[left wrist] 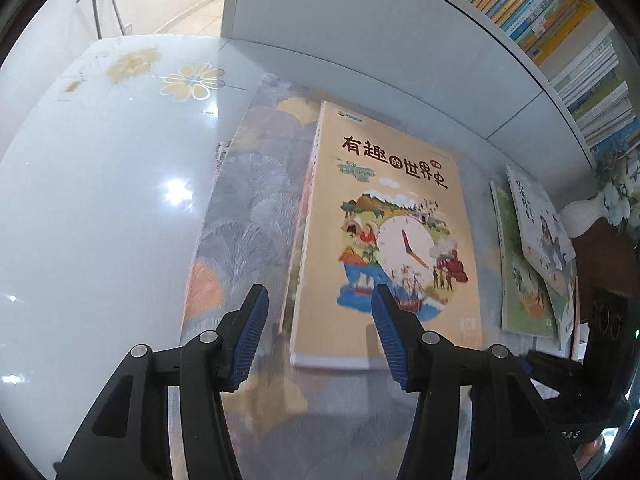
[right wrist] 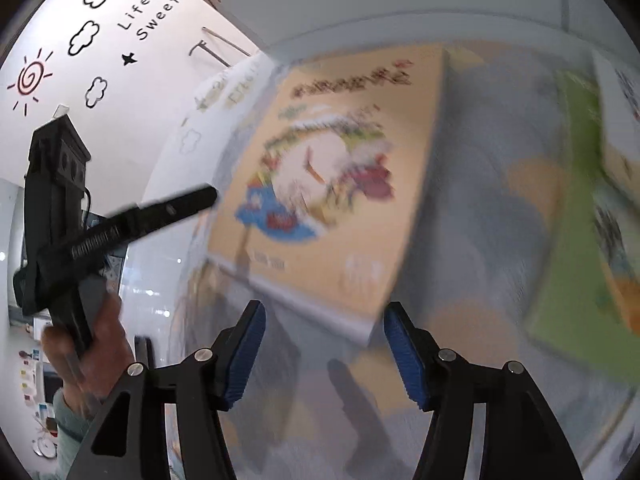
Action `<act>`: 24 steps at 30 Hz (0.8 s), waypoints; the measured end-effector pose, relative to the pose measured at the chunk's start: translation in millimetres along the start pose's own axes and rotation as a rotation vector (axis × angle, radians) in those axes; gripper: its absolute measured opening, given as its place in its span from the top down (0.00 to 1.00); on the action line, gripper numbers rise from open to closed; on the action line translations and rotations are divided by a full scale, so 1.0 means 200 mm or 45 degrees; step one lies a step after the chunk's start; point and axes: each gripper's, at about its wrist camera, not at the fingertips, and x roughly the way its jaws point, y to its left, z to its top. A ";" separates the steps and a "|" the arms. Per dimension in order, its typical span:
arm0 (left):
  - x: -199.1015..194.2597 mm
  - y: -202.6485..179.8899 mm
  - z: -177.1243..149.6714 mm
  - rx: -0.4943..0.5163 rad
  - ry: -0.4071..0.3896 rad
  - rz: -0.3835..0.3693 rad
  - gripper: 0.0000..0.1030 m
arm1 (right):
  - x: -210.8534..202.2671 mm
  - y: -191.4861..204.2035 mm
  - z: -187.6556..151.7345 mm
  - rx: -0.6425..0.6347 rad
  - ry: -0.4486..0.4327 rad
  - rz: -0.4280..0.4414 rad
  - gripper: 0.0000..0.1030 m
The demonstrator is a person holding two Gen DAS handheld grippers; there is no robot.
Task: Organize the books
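Left gripper [left wrist: 318, 336] spread wide, gripping nothing, hovering over near edge of orange clock-cover book [left wrist: 386, 232]. Right gripper [right wrist: 324, 354] likewise spread and empty; view blurred. Book lies flat on patterned mat [left wrist: 248, 208] on glass table [left wrist: 100, 184]. Green book [left wrist: 520, 276] and white book [left wrist: 540, 220] overlap toward the mat's right edge.

Left gripper [left wrist: 320, 330]: black angular linkage arms are showing silver round pivot screws, two per side. Finger pads [left wrist: 250, 338] are appearing deep blue with fine ribbing. Right gripper [right wrist: 324, 354]: the same black arms, silver screws and ribbed blue pads [right wrist: 404, 358] are showing. In the right wrist view the left gripper's black body is showing a coiled spring along its side; the left hand [right wrist: 94, 356] is showing bare skin, with a pale mint sleeve cuff at the wrist.
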 end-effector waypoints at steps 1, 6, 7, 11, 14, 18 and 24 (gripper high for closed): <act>-0.01 -0.02 -0.01 0.010 -0.004 0.001 0.50 | -0.02 -0.02 -0.02 0.015 -0.009 0.000 0.42; -0.08 -0.31 -0.11 0.196 -0.008 0.003 0.50 | -0.20 -0.06 -0.22 -0.038 -0.076 -0.147 0.42; -0.08 -0.38 -0.14 0.237 0.002 -0.004 0.50 | -0.25 -0.07 -0.27 -0.057 -0.099 -0.191 0.42; -0.04 -0.65 -0.26 0.365 0.079 -0.104 0.44 | -0.43 -0.17 -0.44 -0.056 -0.175 -0.337 0.41; 0.02 -0.87 -0.37 0.452 0.168 -0.199 0.44 | -0.56 -0.31 -0.56 0.063 -0.228 -0.353 0.39; 0.06 -1.12 -0.51 0.569 0.220 -0.261 0.44 | -0.69 -0.49 -0.74 0.221 -0.278 -0.392 0.39; 0.05 -1.51 -0.65 0.711 0.203 -0.361 0.44 | -0.93 -0.72 -0.98 0.383 -0.352 -0.497 0.39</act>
